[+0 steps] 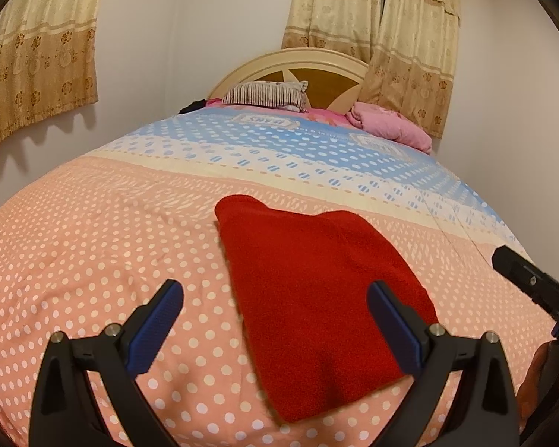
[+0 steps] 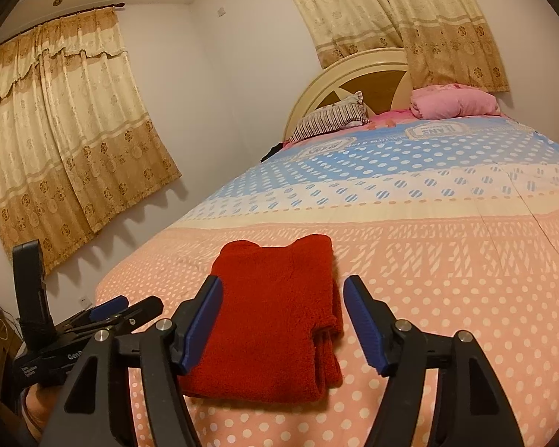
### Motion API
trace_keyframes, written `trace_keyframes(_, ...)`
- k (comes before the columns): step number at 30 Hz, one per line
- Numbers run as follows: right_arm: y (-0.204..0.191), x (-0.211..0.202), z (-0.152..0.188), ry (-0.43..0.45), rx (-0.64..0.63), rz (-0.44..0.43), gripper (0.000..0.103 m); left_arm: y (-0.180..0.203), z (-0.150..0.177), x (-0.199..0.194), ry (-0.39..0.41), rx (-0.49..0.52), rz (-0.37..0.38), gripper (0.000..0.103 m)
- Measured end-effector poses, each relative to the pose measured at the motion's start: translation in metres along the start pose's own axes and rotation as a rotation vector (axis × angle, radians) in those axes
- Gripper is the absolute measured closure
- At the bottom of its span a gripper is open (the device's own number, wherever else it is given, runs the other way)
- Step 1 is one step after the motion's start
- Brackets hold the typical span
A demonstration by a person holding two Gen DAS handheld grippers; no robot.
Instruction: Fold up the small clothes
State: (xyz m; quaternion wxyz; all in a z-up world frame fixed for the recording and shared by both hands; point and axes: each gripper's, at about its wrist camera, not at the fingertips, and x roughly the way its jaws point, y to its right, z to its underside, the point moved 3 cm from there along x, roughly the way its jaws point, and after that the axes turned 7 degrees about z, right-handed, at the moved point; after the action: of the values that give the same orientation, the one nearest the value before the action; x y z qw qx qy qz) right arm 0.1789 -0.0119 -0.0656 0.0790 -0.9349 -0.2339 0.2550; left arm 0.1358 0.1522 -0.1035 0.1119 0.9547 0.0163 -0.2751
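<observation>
Claws open — folded red garment between.

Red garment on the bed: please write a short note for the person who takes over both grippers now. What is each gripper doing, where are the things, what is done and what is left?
Left gripper: open, holding nothing, hovering over the near left part of the red garment.
Right gripper: open, empty, above the garment's near edge.
The garment lies on the dotted bedspread, near the foot of the bed.
Done: it is already folded into a narrow stack; layered edges show on its right side in the right wrist view.
Left: possibly one more fold across, end to end, or tidying. I cannot tell for certain.
</observation>
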Motion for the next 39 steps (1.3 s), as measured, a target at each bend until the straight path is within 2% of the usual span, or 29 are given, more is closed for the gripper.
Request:
trace_keyframes(31, -0.003, -0.007, 0.003, 0.012, 0.007, -0.01, 0.034, 0.011, 0.002, 0.0, -0.011, 0.032, 0.005, 0.001)
trace_keyframes(39, -0.004, -0.014, 0.001, 0.029, 0.001, -0.014, 0.034, 0.01, -0.002, -0.004, 0.003, 0.034, -0.02, 0.0)
